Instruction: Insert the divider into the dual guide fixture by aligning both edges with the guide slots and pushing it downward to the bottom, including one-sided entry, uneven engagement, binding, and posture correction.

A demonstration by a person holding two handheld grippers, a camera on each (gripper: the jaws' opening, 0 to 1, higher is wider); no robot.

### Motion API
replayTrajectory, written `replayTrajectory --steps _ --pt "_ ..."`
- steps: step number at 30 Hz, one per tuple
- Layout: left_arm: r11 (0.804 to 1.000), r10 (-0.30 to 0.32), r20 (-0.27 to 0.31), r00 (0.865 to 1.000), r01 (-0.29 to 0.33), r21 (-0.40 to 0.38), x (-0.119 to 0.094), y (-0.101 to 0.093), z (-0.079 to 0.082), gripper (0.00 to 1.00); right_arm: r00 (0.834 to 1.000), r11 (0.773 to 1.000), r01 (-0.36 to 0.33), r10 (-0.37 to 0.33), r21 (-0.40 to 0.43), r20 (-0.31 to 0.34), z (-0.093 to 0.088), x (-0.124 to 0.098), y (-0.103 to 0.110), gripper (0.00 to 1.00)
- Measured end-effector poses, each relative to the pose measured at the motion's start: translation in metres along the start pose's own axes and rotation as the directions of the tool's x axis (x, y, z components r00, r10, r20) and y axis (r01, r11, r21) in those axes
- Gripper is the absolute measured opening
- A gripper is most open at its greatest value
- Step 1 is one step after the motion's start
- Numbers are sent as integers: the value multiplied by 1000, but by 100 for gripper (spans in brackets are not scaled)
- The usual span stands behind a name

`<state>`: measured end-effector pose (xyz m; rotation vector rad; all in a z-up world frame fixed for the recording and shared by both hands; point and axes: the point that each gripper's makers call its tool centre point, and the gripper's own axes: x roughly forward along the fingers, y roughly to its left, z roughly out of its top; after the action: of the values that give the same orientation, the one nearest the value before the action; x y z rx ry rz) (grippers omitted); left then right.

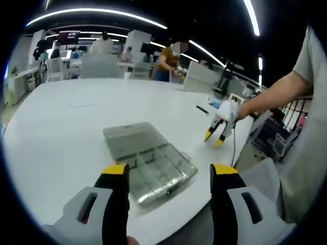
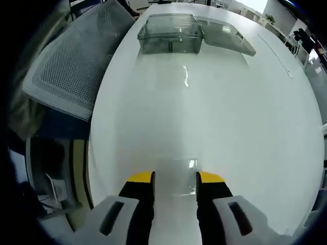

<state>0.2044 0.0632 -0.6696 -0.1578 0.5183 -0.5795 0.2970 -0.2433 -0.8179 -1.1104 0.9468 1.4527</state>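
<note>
Two grippers point(image 1: 166, 178) point(image 2: 175, 181), one clear divider point(image 2: 183, 171), one open box point(image 1: 149, 163).

Bright, even light from ceiling strip lamps point(image 1: 97, 11) above me; white table point(image 1: 61, 132) glares, near washed out in right gripper view. Shadows faint. Strong fisheye bending at edges. Background people soft, slightly blurred.

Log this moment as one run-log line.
left gripper: open, over clear box | right gripper: open, at clear divider on table

clear plastic organiser box point(image 1: 149, 162), glossy white table point(image 1: 61, 138), seemingly laminate
</note>
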Motion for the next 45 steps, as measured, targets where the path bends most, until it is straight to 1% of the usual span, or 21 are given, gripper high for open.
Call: replayTrajectory --steps 7,12,16,17,20,25,31,36,41,44,45 --pt "1000 -1 4 1000 1 0 1 -2 0 62 1000 1000 10 -10 -4 5 5 -2 1 27" --pt "1000 -6 0 1000 6 2 2 -3 -1 62 999 1000 24 -24 -6 24 16 -5 1 27" --pt "1000 -11 1 1000 11 1 2 -3 -1 62 999 1000 28 -28 -9 24 21 -7 2 27" --pt "1000 -12 -1 1000 12 1 2 -3 -1 62 999 1000 28 -28 -4 35 26 -8 3 27" --pt "1000 -15 -8 1000 15 2 3 -2 -2 62 999 999 33 -33 -15 41 35 -9 4 27" --pt "1000 -21 -5 1000 21 0 6 -3 -1 62 998 999 43 -41 -26 57 52 -10 4 27" --pt "999 -41 -11 999 40 -3 10 -5 -2 61 996 998 49 -46 -38 72 72 -10 7 27" --pt "998 -62 -26 998 61 -13 14 -7 -5 58 994 997 59 -54 -53 93 91 -17 7 27" --pt "996 -81 -36 996 80 -29 22 -11 -7 55 991 994 78 -69 -81 113 115 -24 9 27" --pt "994 -106 -51 993 104 -44 29 -17 -10 51 989 991 84 -70 -101 129 132 -28 12 27" --pt "993 -113 -53 992 111 -43 31 -19 -10 51 989 991 85 -70 -107 132 134 -29 13 27"
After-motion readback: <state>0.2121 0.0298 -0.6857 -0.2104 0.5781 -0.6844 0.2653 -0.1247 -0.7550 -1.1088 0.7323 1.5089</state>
